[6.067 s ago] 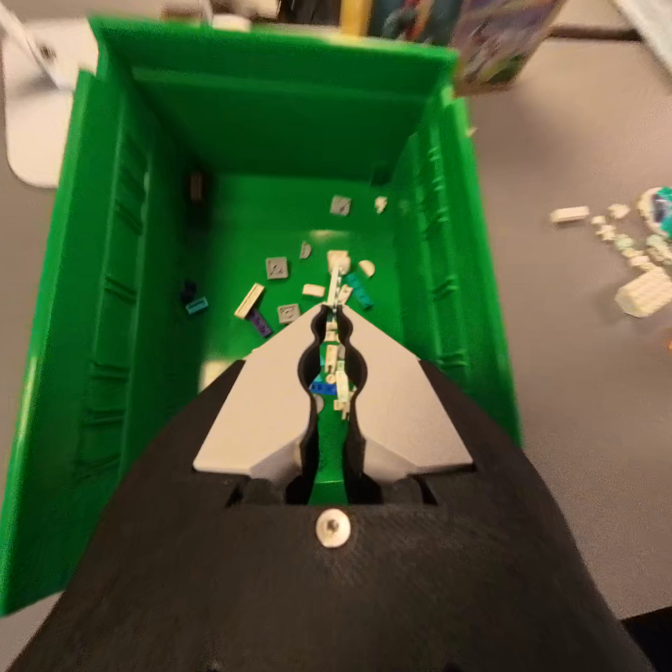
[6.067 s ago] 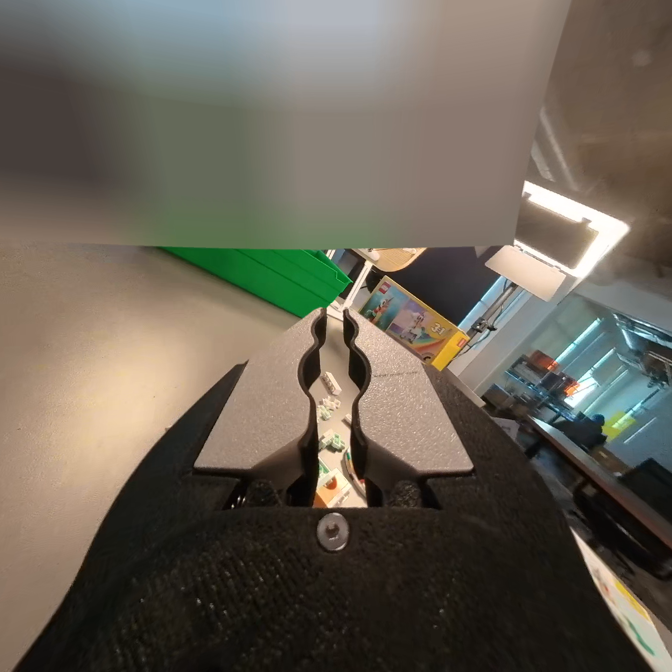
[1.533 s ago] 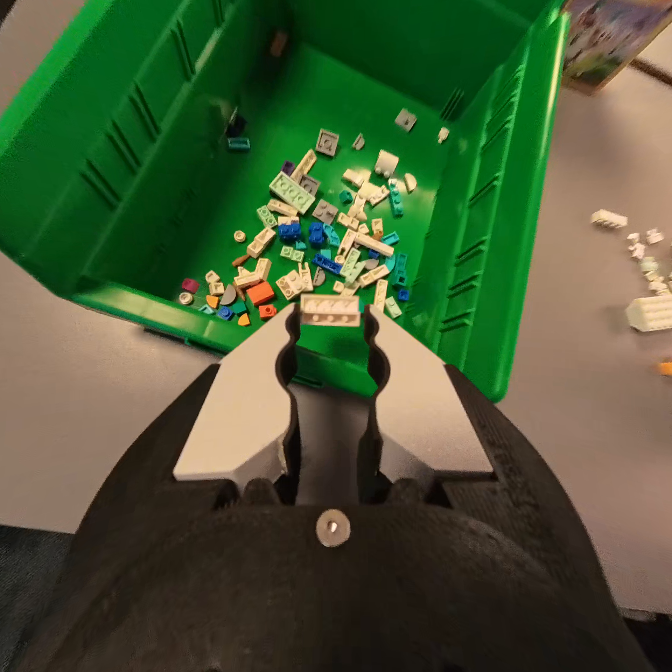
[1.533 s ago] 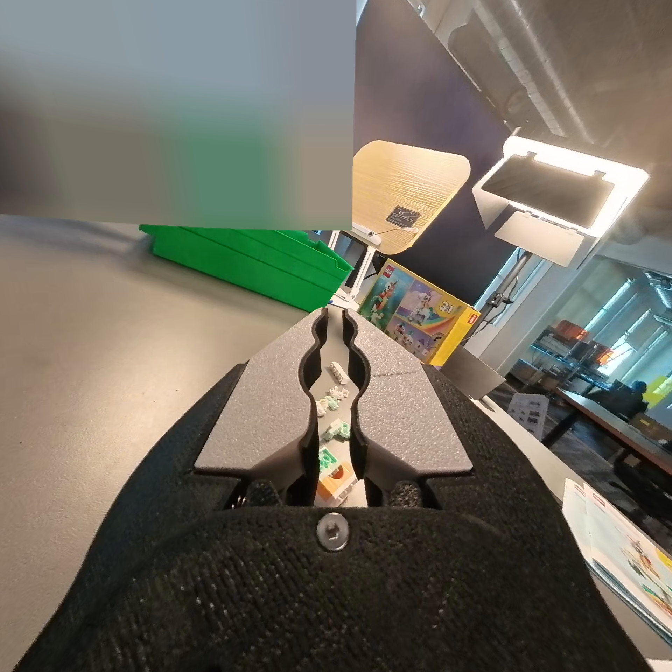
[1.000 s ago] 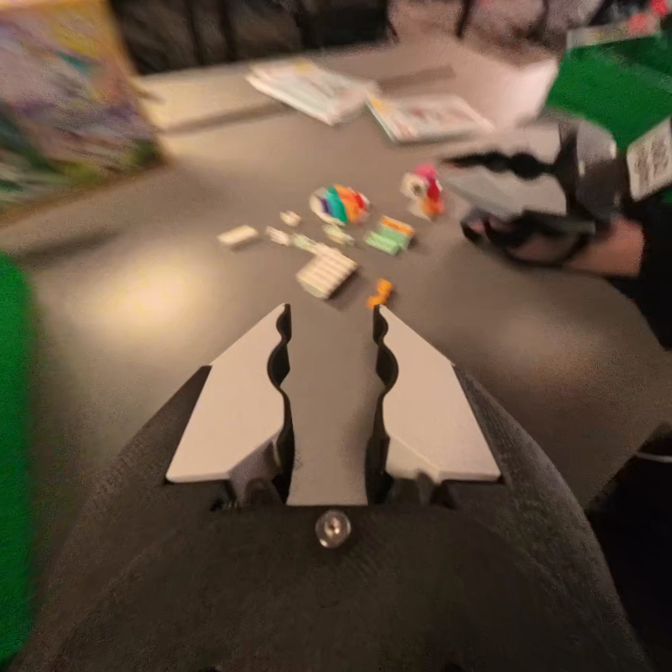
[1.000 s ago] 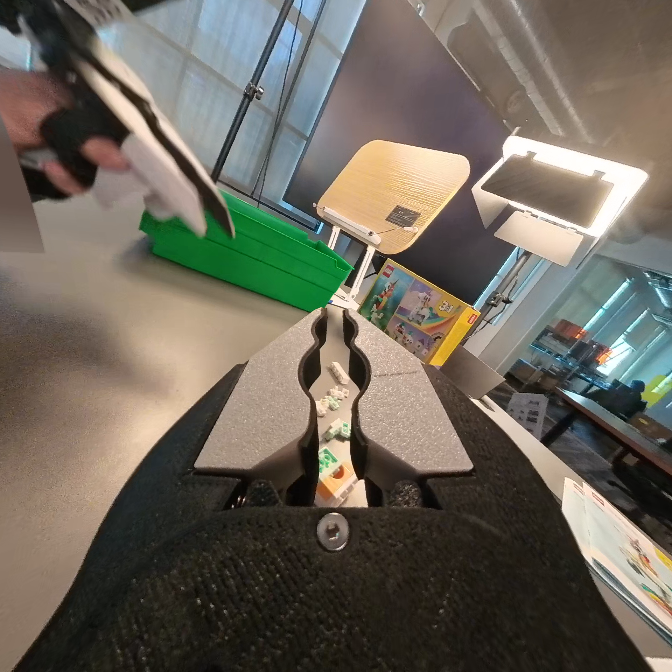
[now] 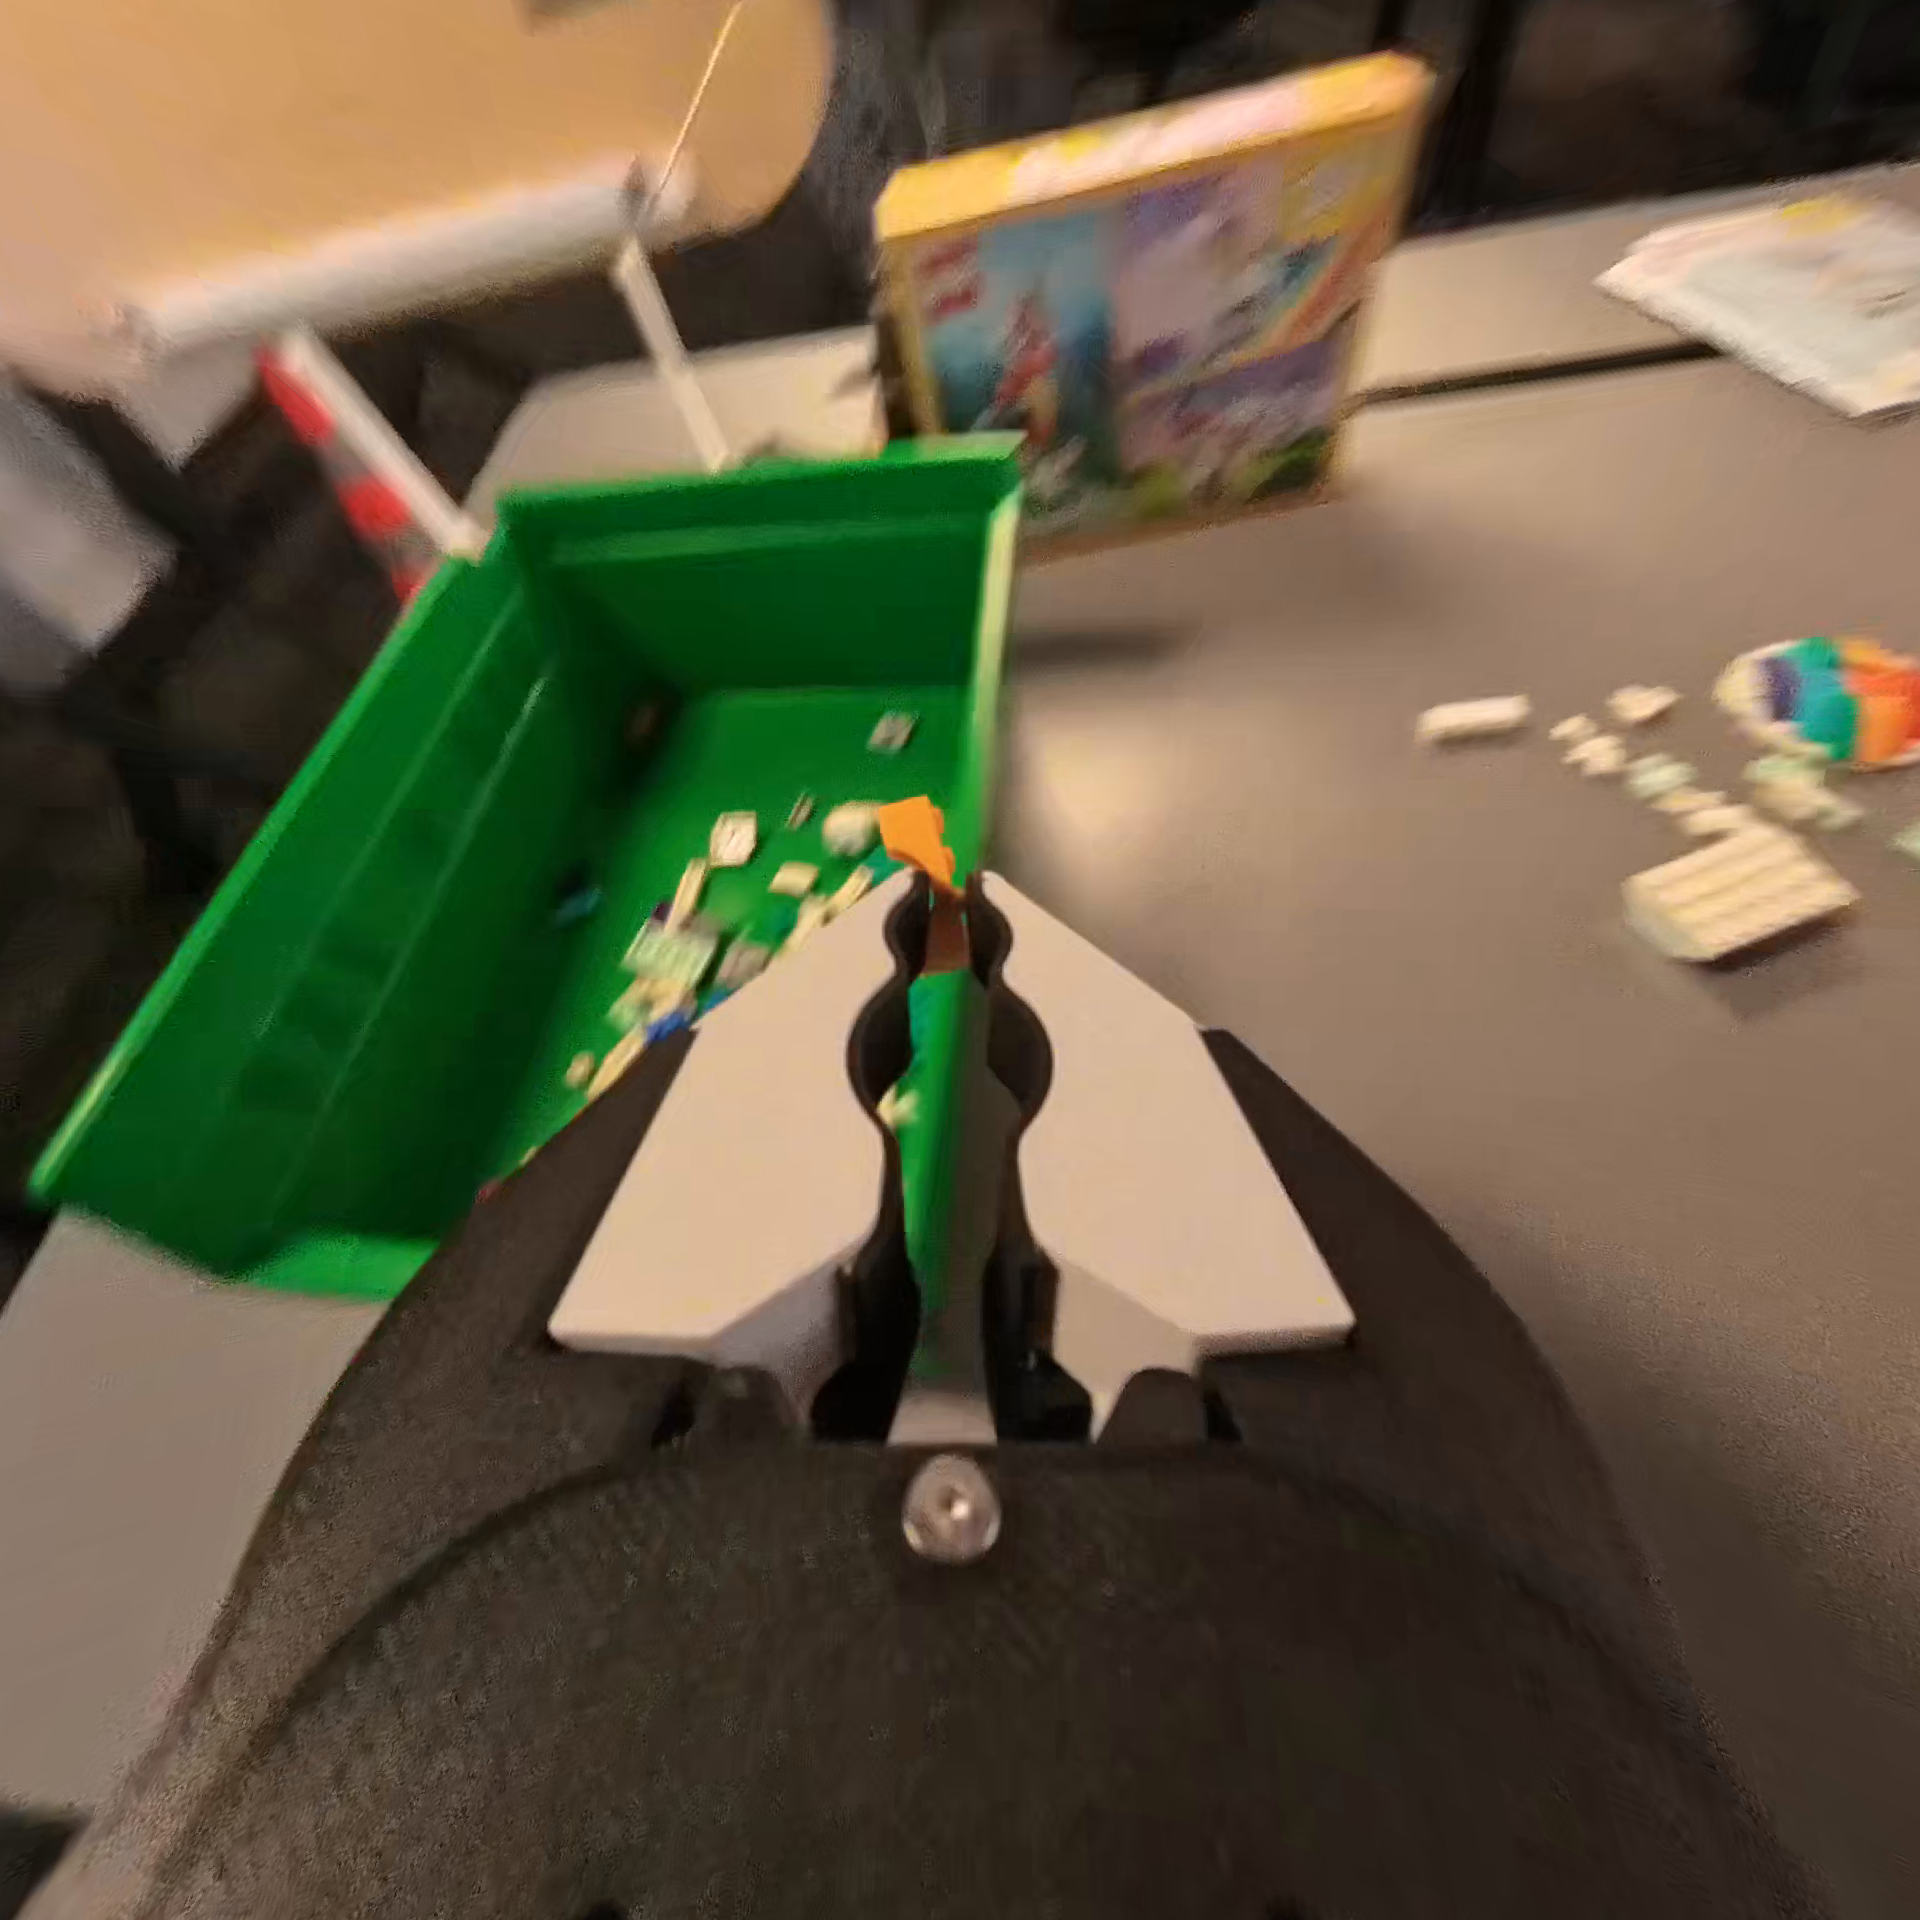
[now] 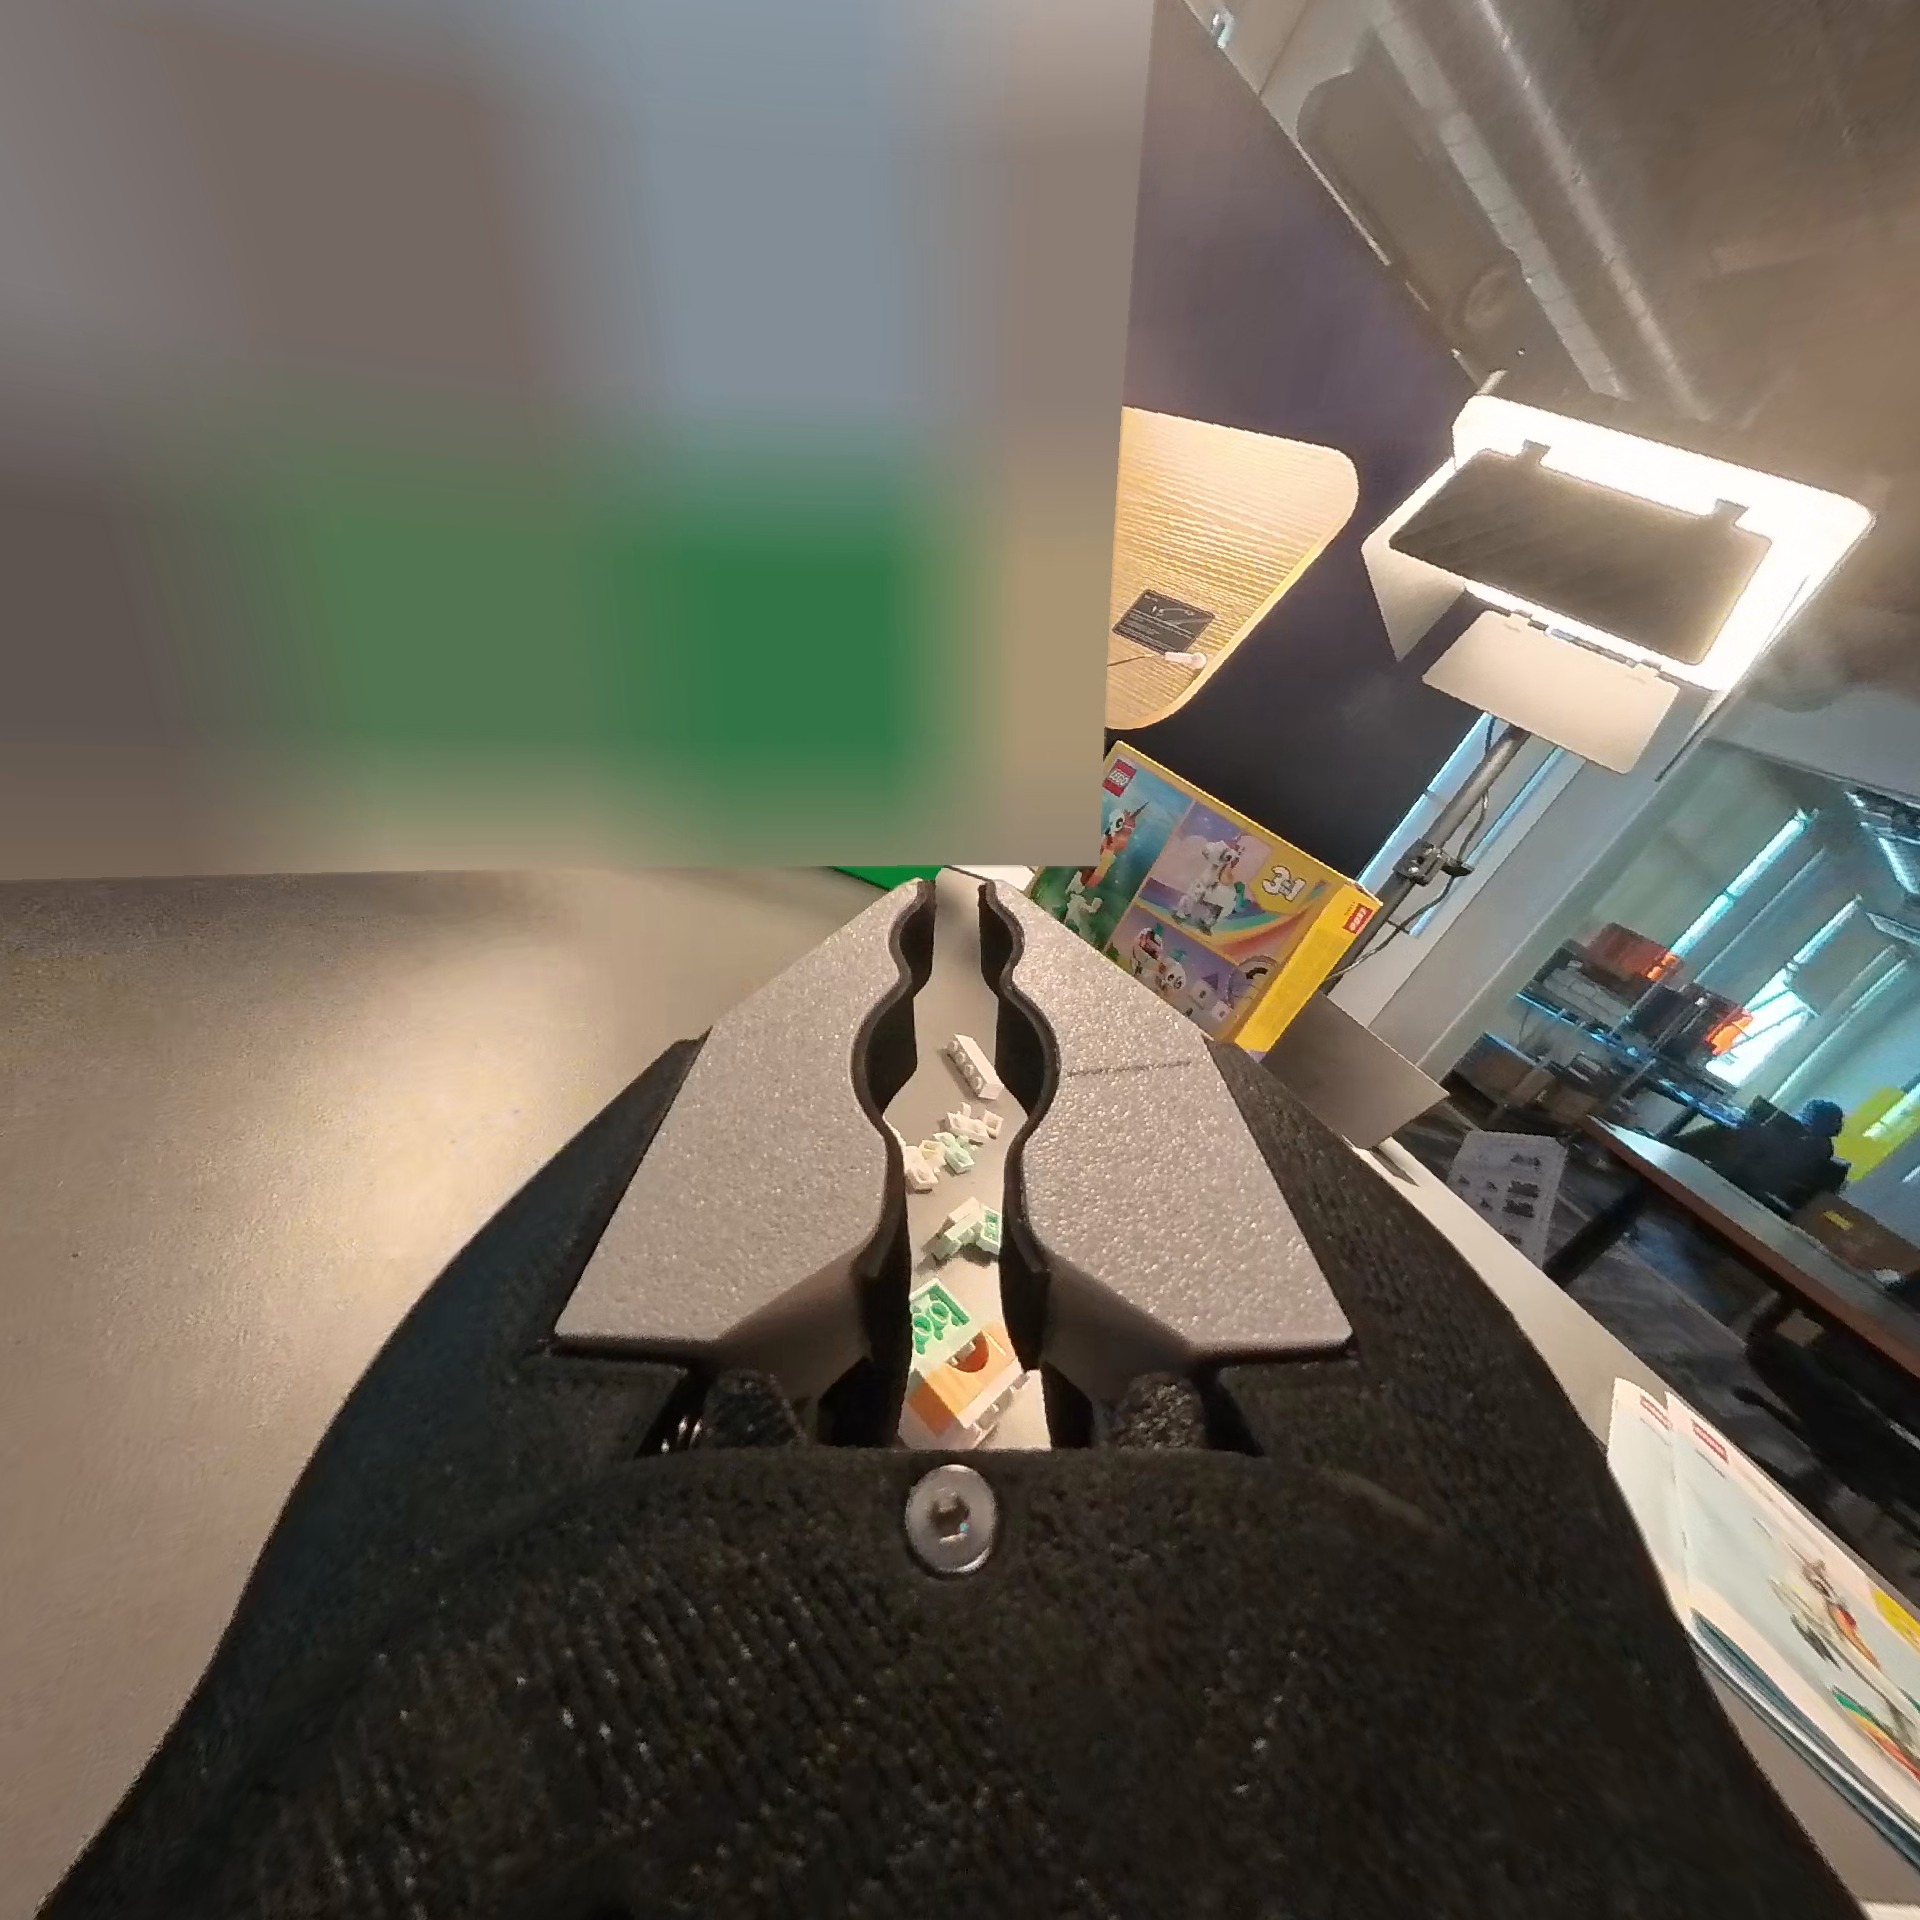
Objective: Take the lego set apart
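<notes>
Orange lego piece (image 7: 914,836) pinched at left tool (image 7: 940,883) tips, over green bin (image 7: 312,987) rim. Tiny, light, rigid, slick — shallow grip, could pop out. Right tool (image 8: 956,888) slightly apart, empty, loose bricks (image 8: 956,1132) ahead on desk (image 8: 260,1039).

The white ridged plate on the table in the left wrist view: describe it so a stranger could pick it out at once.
Start at the green bin on the grey table and look right, past the bare stretch, to the scatter of small pale pieces. The white ridged plate lies at the near end of that scatter, nearer than the rainbow-coloured build. It is far the largest pale piece there, a flat rectangle with rows of ridges.
</notes>
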